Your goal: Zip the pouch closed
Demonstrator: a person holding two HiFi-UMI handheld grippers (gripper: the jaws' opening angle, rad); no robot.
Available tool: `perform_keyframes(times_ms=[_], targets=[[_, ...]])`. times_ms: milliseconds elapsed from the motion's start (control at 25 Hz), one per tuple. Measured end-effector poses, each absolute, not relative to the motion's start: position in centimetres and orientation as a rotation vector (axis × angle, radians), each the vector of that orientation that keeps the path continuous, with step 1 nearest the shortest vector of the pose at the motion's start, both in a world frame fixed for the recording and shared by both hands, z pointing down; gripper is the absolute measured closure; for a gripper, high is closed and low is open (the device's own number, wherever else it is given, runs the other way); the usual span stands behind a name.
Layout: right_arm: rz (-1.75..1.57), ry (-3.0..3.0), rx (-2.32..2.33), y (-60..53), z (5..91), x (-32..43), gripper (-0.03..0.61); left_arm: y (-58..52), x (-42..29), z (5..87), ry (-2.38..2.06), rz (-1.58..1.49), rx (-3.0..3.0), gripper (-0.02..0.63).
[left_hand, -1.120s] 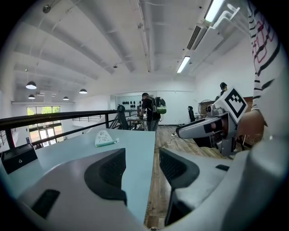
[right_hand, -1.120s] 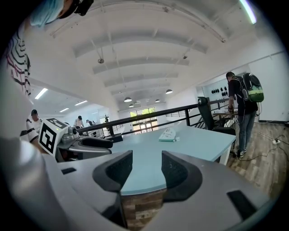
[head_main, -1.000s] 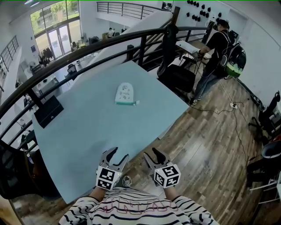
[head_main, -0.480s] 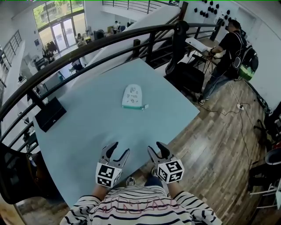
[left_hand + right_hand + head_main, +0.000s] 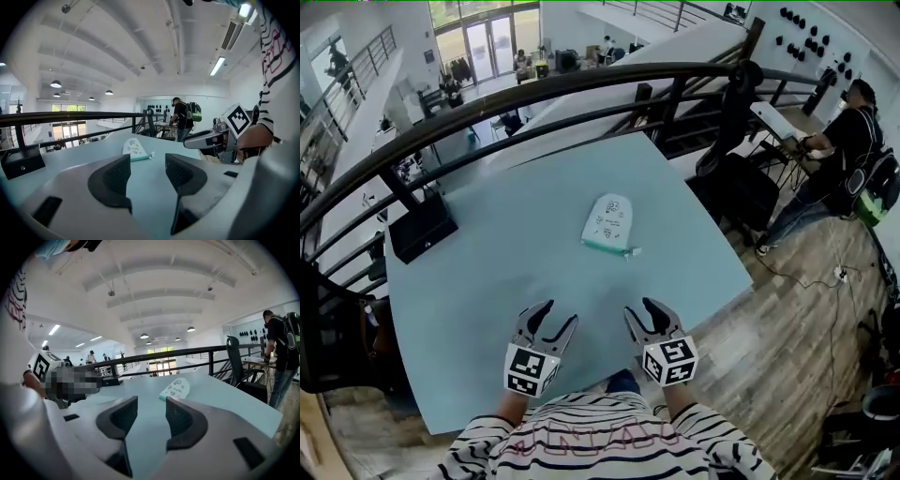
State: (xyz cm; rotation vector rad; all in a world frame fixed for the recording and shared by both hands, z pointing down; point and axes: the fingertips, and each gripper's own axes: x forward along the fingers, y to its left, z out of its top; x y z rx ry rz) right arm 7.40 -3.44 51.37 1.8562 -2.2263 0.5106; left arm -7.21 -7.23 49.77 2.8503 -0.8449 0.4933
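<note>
Head view. Pouch (image 5: 609,223): white, printed, teal along its near edge, flat on the pale blue table (image 5: 487,281) around mid-table. Left gripper (image 5: 555,317) and right gripper (image 5: 641,310): side by side over the table's near edge, both well short of the pouch, touching nothing. Black box (image 5: 420,228): at the table's far-left corner, beside the railing (image 5: 581,80).

Left gripper view. Left gripper (image 5: 147,161): jaws moderately apart, only bare table between them. Pouch (image 5: 136,147): well beyond the fingertips, seen just above the left finger (image 5: 112,180).

Right gripper view. Right gripper (image 5: 151,404): jaws moderately apart, empty. Pouch (image 5: 175,388): far ahead, above the right finger (image 5: 185,423), clear of both.
</note>
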Motion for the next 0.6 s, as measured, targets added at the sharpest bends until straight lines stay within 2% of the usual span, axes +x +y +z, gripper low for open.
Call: perform_keyframes(times_ms=[600], targets=[[0.42, -2.33, 1.522, -15.4, 54.2, 14.8, 0.379, -16.3, 1.0, 51.8, -1.003, 0.573, 2.778, 0.402]])
